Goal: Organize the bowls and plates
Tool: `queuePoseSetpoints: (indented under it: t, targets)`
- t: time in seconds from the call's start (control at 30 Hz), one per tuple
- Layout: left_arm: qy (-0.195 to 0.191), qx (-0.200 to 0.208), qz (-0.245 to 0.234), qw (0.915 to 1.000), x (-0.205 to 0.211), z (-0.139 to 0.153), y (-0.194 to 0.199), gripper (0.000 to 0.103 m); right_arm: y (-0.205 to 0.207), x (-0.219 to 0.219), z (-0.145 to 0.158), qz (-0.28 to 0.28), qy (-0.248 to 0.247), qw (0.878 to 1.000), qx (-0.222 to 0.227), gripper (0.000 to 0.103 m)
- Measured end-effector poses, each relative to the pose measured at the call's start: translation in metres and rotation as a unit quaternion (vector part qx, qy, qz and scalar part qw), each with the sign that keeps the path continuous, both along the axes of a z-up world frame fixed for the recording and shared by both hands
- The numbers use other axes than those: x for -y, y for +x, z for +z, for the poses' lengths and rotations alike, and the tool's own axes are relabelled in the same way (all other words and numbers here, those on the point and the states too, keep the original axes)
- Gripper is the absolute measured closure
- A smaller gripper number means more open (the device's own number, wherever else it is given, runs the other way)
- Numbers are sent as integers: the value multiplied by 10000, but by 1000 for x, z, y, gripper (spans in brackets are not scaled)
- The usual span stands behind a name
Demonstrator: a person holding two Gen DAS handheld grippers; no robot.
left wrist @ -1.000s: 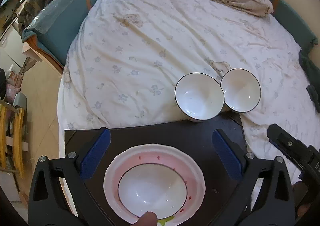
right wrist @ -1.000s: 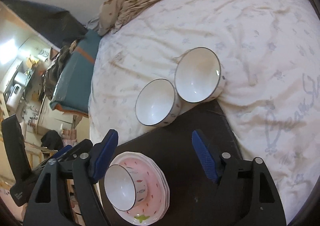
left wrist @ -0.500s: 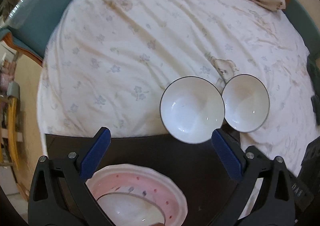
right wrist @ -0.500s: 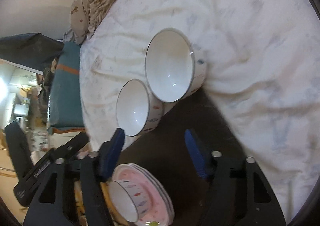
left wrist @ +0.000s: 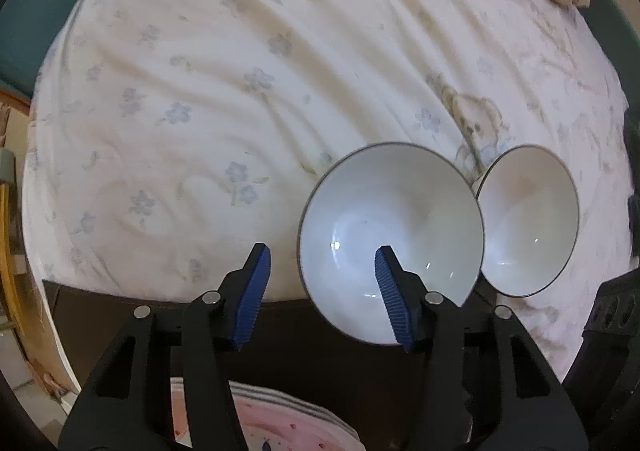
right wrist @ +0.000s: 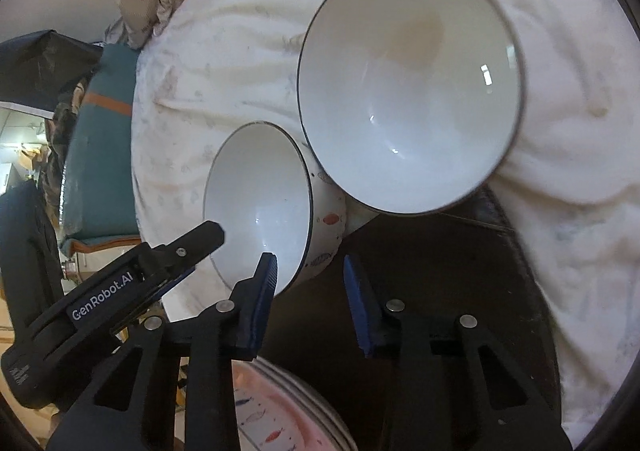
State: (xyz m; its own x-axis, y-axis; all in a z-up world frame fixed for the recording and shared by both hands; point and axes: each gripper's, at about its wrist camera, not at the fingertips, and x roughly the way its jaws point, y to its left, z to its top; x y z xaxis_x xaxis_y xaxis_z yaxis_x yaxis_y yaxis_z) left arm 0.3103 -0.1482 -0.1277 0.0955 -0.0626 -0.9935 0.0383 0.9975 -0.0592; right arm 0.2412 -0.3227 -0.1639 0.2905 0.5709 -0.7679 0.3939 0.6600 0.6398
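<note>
**Q:** How do the tools stand, and where is their target?

**A:** The left gripper [left wrist: 322, 291] has just been closing to a middling gap. One blue ribbed pad sits inside the nearer bowl [left wrist: 384, 219] and the other outside its rim, so the wall lies between the pads, apparently unpressed. The right gripper [right wrist: 310, 287], likewise closing and narrower, brackets the same bowl's opposite wall, also without visible contact. The bowl lies directly ahead of both tools, tilted on the edge of a dark board [left wrist: 312, 347].

**Q:** Materials and shapes?

**A:** Both bowls are glazed white ceramic, conical and dark-rimmed. The farther bowl [left wrist: 528, 227] touches the nearer one. Both lean on a soft, wrinkled floral bedsheet [left wrist: 200, 91]. Stacked pink scalloped plates [left wrist: 276, 423] lie just below the grippers, probably the destination.
</note>
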Motion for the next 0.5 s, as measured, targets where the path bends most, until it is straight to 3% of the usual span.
queuePoseSetpoints:
  t: [0.03, 0.13, 0.27, 0.37, 0.5]
  targets:
    - [26, -60, 34, 10000, 0, -5, 1, 62, 1, -3, -3, 62, -3, 10000, -12, 67]
    - [51, -213, 203, 9996, -4, -16, 5, 69, 2, -4, -12, 101, -21, 9999, -56, 68]
    - [98, -398, 73, 9991, -2, -28, 7, 93, 2, -2, -12, 119, -113, 9999, 10, 72]
    - [155, -410, -35, 9990, 2, -30, 2, 95, 3, -5, -9, 230, -172, 9995, 127, 78]
    - [356, -286, -210, 9987, 9, -21, -7, 95, 1, -10, -3, 347, -481, 9978, 308, 79]
